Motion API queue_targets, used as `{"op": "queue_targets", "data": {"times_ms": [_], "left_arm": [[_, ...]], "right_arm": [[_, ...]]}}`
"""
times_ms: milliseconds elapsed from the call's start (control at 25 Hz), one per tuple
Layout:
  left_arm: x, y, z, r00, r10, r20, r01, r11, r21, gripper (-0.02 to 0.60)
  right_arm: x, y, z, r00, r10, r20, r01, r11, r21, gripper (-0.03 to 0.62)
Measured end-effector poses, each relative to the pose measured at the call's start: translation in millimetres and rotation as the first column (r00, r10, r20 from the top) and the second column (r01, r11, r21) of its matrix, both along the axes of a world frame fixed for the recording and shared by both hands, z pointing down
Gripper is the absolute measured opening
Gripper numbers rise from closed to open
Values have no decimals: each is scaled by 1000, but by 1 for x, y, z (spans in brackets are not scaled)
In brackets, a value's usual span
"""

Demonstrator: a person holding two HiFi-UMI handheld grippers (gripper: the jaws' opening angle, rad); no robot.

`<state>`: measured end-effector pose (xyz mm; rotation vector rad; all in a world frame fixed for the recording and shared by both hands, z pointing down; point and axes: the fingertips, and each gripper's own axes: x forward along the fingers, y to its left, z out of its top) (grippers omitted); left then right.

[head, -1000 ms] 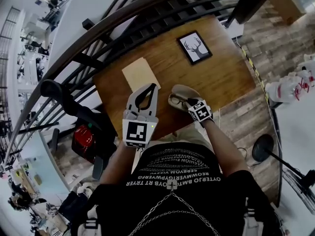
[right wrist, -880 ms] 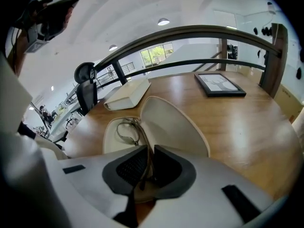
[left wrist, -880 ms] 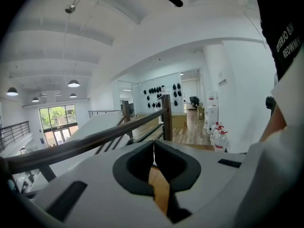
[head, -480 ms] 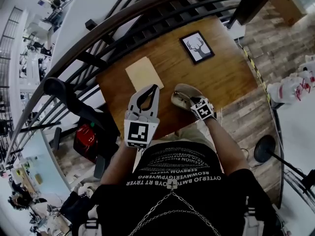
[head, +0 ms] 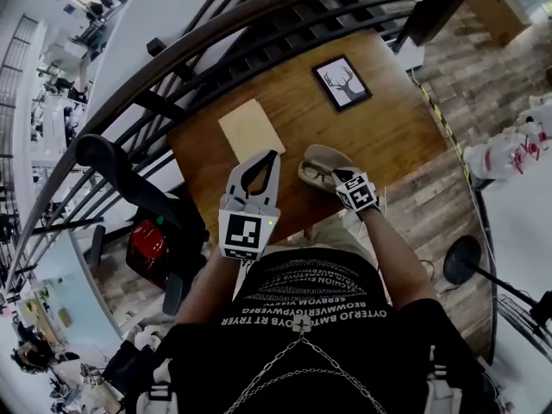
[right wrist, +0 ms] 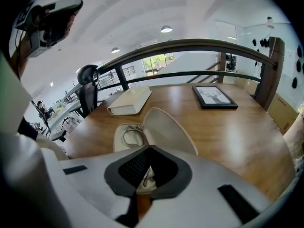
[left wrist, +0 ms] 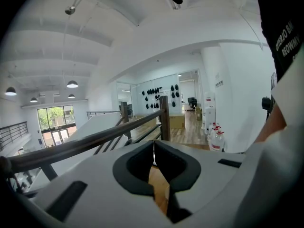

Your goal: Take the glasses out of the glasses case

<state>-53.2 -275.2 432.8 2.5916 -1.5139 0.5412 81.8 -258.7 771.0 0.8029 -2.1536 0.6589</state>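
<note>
A beige glasses case (head: pixel 328 156) lies open near the front edge of the wooden table (head: pixel 388 136), its lid (right wrist: pixel 168 127) tipped up. Thin-framed glasses (right wrist: pixel 129 136) rest in its tray (head: pixel 312 178). My right gripper (head: pixel 335 176) reaches into the near end of the case, and its jaws (right wrist: pixel 150 148) are closed together there on the glasses' frame. My left gripper (head: pixel 269 155) hovers left of the case, apart from it, pointing toward the railing. It is shut with nothing held (left wrist: pixel 153 144).
A cream book (head: pixel 250 130) lies at the table's left, also seen as a closed book (right wrist: pixel 129 101). A framed deer picture (head: pixel 342 83) sits at the far right. A dark railing (head: pixel 216 50) runs behind the table. A black chair (head: pixel 112 166) stands at the left.
Both grippers have stayed almost where they were; the right one remains at the case. The view has shifted slightly.
</note>
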Motion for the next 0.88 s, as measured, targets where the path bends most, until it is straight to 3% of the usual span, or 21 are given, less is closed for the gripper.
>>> {"op": "queue_targets", "data": {"times_ms": [120, 160, 200, 520, 880], "left_arm": [[0, 3, 3, 1000, 7, 1, -7, 1000, -7, 29], [0, 4, 3, 1000, 9, 2, -9, 1000, -10, 29], [1, 4, 3, 1000, 10, 4, -10, 1000, -12, 29], [-1, 11, 6, 999, 14, 34, -13, 1000, -20, 29], [-2, 16, 6, 998, 17, 61, -16, 1000, -18, 29]], "right_arm": [[-5, 3, 9, 999, -36, -19, 36, 999, -10, 39], [-7, 4, 12, 999, -40, -20, 40, 999, -20, 109], [-7, 4, 16, 999, -41, -22, 40, 999, -32, 127], [-9, 2, 39, 994, -77, -71, 72, 995, -72, 98], [-4, 4, 40, 983, -112, -144, 108, 993, -38, 29]]}}
